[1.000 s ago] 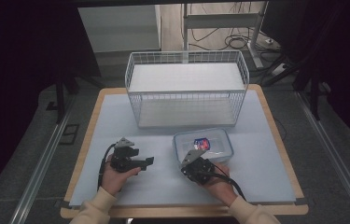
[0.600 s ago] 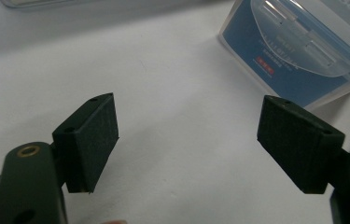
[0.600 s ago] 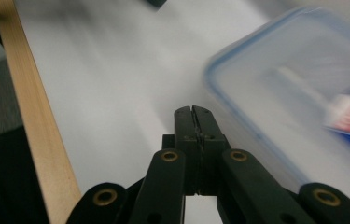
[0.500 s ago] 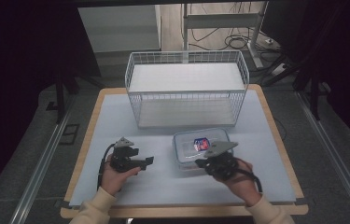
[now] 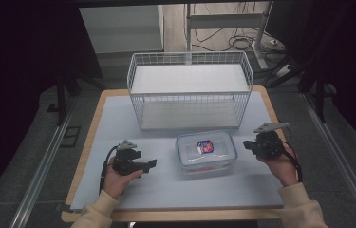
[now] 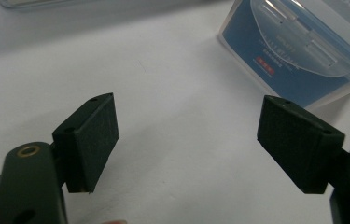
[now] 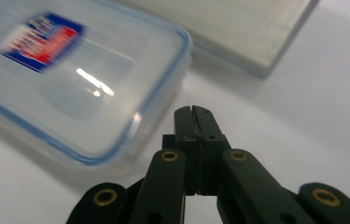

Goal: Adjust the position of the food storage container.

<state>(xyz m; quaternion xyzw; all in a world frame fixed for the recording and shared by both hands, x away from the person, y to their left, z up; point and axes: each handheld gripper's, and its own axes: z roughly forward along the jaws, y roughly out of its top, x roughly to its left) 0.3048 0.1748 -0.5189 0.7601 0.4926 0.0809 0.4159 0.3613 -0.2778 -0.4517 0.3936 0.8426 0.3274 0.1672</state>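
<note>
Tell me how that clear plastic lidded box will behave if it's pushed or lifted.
The box looks rigid, so it should keep its shape. Its glossy lid may be slippery under the pads. It sits low and flat on the table, so it would probably slide rather than tip, and it looks fairly light.

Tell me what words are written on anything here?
None can be read.
Box lid sticker: blue and red, print too small in the high view, blurred in the right gripper view.
Box side label: blue with a red patch, lines of print too blurred to read.
</note>
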